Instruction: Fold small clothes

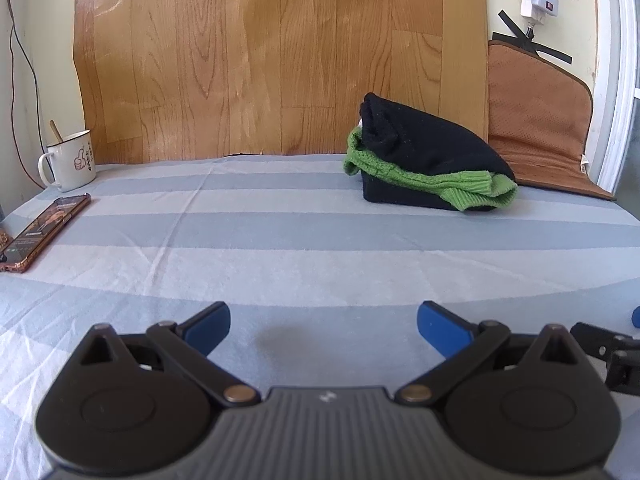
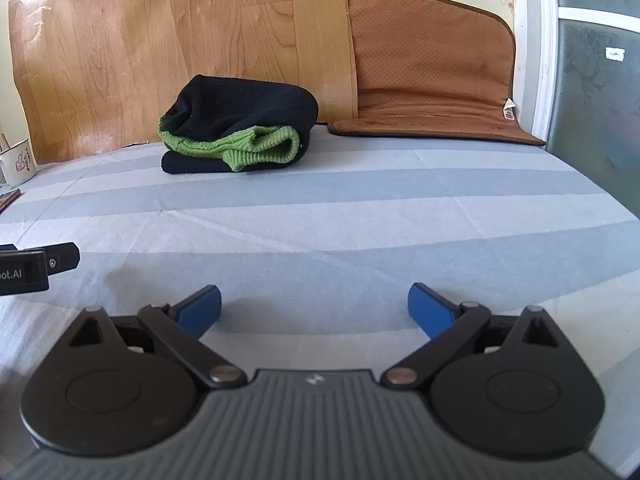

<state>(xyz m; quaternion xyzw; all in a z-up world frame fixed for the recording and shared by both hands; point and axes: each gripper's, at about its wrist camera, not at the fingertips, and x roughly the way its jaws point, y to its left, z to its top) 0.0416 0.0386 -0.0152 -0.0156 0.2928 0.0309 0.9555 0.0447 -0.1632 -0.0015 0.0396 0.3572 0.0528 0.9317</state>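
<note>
The left gripper (image 1: 323, 322) hovers low and level, its blue-padded fingers (image 1: 212, 326) spread wide with nothing between them. The right gripper (image 2: 314, 307) sits just beside it — jaws equally wide, blue pads (image 2: 428, 310) bare, pointing forward.

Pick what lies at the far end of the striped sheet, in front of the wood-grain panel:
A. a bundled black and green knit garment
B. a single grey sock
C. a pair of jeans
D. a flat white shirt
A: a black and green knit garment lies bundled on the striped sheet, clear of both open grippers.
</note>
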